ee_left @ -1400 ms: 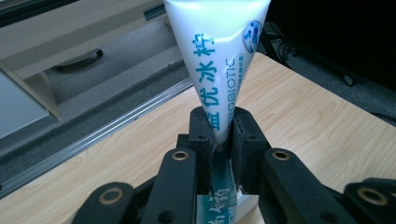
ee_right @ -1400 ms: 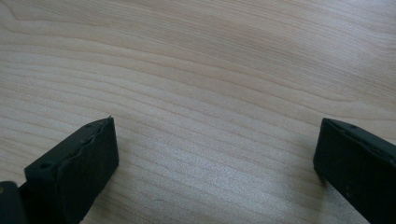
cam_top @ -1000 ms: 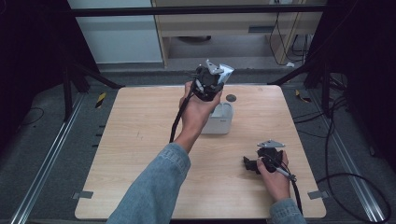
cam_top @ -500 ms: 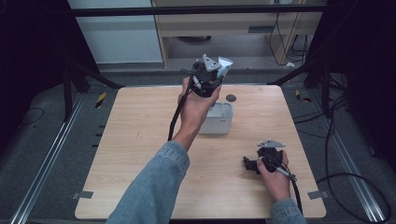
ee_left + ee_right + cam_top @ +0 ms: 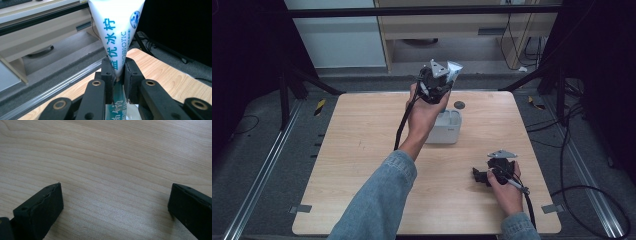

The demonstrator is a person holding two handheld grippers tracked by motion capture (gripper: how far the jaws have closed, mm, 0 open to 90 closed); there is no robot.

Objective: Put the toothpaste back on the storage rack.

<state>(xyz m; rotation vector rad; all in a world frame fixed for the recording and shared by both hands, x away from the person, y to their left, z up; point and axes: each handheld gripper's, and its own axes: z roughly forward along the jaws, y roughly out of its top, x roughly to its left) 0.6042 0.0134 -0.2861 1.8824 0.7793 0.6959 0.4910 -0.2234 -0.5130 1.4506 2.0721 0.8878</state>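
Above the far middle of the counter [image 5: 362,150], the left gripper [image 5: 435,82] was raised in the person's left hand [image 5: 424,115], its jaws clamped on a white toothpaste tube [image 5: 120,32] printed with blue characters. In the left gripper view the tube was pinched at its narrow part and flared wide beyond the jaws, its darker end hanging below them. In the high view a white two-compartment holder [image 5: 446,127] sat on the counter just beneath and beside that hand, with a small dark disc [image 5: 459,105] on the wood behind it. The right gripper [image 5: 492,172] rested low near the right front of the counter, well apart from the holder, its jaws spread wide over bare wood with nothing between them.

If the tube was meant for the holder, doing it well probably meant keeping the squeeze firm, lining the hanging end up over one compartment, lowering it straight, and releasing only once the tube stood supported.
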